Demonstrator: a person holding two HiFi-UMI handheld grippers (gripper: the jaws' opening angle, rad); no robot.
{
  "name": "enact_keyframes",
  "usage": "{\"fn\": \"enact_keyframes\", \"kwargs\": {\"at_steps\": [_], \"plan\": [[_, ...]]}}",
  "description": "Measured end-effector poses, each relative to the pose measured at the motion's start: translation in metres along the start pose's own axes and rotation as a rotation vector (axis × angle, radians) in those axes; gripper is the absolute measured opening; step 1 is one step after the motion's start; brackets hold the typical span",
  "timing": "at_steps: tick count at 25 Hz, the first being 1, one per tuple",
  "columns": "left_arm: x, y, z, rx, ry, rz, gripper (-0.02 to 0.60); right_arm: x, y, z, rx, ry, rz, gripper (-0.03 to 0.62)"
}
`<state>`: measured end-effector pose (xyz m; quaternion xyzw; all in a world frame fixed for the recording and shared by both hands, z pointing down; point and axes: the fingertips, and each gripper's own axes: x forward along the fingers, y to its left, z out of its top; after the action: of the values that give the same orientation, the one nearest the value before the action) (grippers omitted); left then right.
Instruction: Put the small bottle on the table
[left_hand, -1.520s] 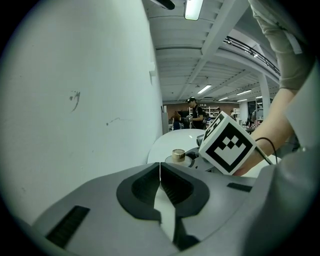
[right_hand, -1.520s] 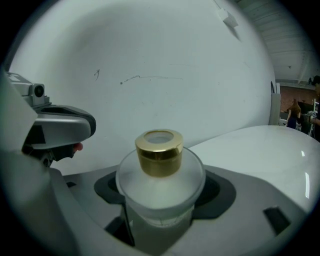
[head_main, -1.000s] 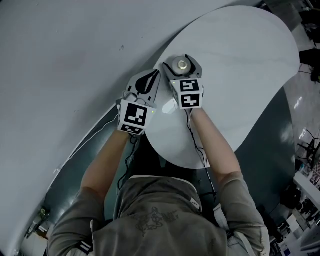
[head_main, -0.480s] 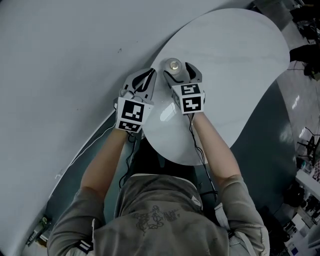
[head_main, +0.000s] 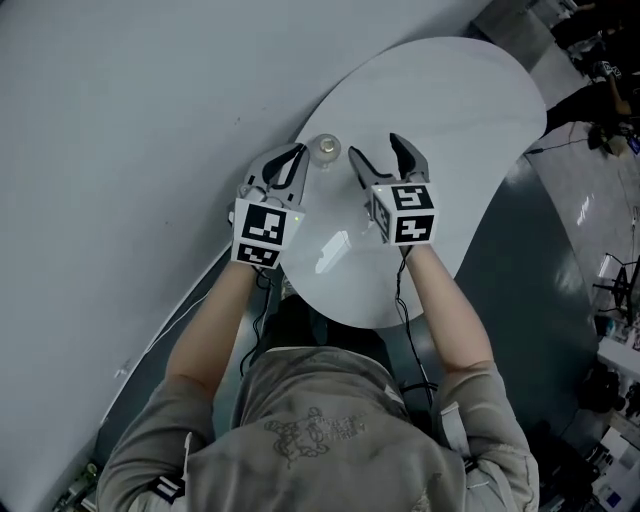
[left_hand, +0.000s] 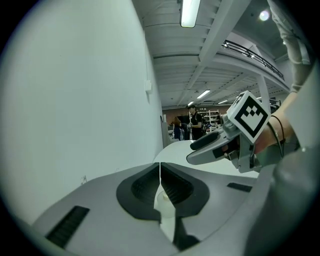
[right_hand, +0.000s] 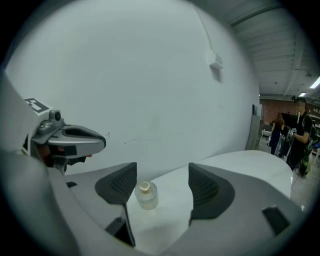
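One small bottle (head_main: 325, 148), one table (head_main: 470, 110)

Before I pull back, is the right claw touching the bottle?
Apart. The head view shows the bottle standing on the table just left of the open right claw, with bare white surface showing between them.

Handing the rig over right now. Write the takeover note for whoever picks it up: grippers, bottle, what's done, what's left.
Left gripper: jaws shut, holding nothing.
Right gripper: jaws open, empty.
Small bottle: stands upright on the white table, near the edge along the wall, between the two grippers and touching neither.
Done: the bottle is on the table and free.
Left: probably nothing but drawing both grippers back without knocking it.
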<state>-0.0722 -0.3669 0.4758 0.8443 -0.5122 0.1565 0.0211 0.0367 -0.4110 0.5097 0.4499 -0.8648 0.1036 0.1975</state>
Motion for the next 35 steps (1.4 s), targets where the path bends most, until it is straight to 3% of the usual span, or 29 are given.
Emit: {"fn": "enact_keyframes", "kwargs": {"at_steps": [6, 10, 13, 21, 27, 35], "plan": [[-0.021, -0.004, 0.045, 0.006, -0.069, 0.004, 0.020, -0.053, 0.003, 0.048, -0.038, -0.092, -0.032, 0.334], [-0.044, -0.006, 0.072, 0.025, -0.116, -0.002, 0.021, -0.093, 0.010, 0.076, -0.056, -0.175, -0.078, 0.233], [-0.056, -0.009, 0.099, 0.031, -0.146, -0.013, 0.020, -0.124, 0.008, 0.100, 0.004, -0.226, -0.068, 0.176], [-0.098, -0.035, 0.156, 0.047, -0.229, -0.039, 0.021, -0.216, 0.011, 0.138, 0.072, -0.358, -0.057, 0.100], [-0.111, -0.055, 0.175, 0.168, -0.267, -0.033, 0.021, -0.267, 0.018, 0.153, 0.112, -0.425, -0.009, 0.063], [-0.145, -0.094, 0.184, 0.156, -0.284, -0.094, 0.021, -0.313, 0.027, 0.139, 0.031, -0.398, -0.055, 0.044]]}}
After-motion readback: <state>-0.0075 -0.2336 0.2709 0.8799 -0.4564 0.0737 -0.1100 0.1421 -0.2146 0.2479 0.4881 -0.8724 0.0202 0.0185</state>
